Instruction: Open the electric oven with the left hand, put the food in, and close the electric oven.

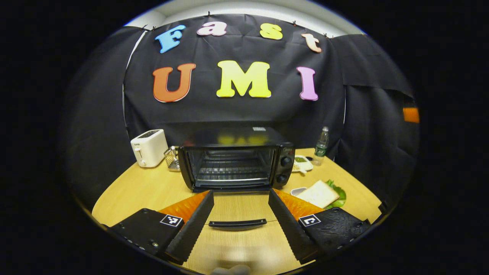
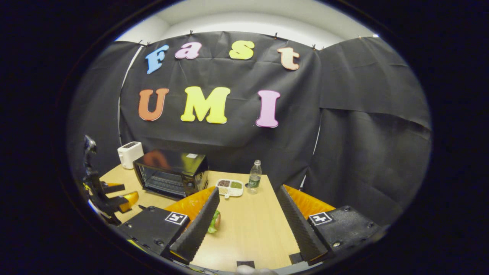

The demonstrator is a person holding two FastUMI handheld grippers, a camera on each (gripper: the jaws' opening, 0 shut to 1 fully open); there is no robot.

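The black electric oven (image 1: 237,160) stands at the back of the wooden table (image 1: 145,191). Its glass door is folded down flat toward me, and the wire rack inside shows. The door handle (image 1: 237,223) lies between the fingers of my left gripper (image 1: 240,192), which is open and not touching it. The food, a bread slice on lettuce (image 1: 321,194), sits on a white plate to the oven's right. In the right gripper view my right gripper (image 2: 248,188) is open and empty above the table, with the food (image 2: 214,222) partly hidden behind one of its fingers. The oven (image 2: 172,172) and left gripper (image 2: 110,200) appear at left.
A white toaster (image 1: 149,147) and a small wire basket (image 1: 172,157) stand left of the oven. A compartment tray (image 1: 301,163) and a water bottle (image 1: 321,145) sit behind the food at right. Black cloth walls close in the table's back and right sides.
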